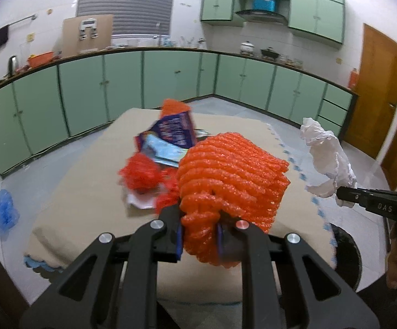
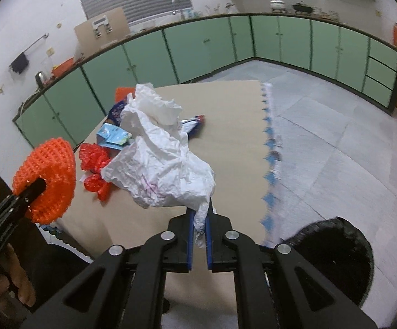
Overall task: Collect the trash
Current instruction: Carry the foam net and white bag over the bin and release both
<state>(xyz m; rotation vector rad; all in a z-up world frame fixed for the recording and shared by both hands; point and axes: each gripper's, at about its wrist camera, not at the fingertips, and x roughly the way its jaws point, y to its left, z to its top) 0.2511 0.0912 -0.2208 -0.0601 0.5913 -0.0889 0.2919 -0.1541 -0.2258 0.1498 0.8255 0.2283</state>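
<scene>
My left gripper is shut on an orange foam net and holds it above the table; it also shows in the right wrist view. My right gripper is shut on a crumpled white paper, lifted above the table; the paper shows at right in the left wrist view. On the beige tablecloth lie red plastic wrap, a purple snack packet and a light blue carton. A black bin stands on the floor beside the table's right edge.
Green cabinets line the walls behind the table. A blue plastic bag lies on the floor at left. A wooden door is at right. The tablecloth's blue scalloped edge marks the table's right side.
</scene>
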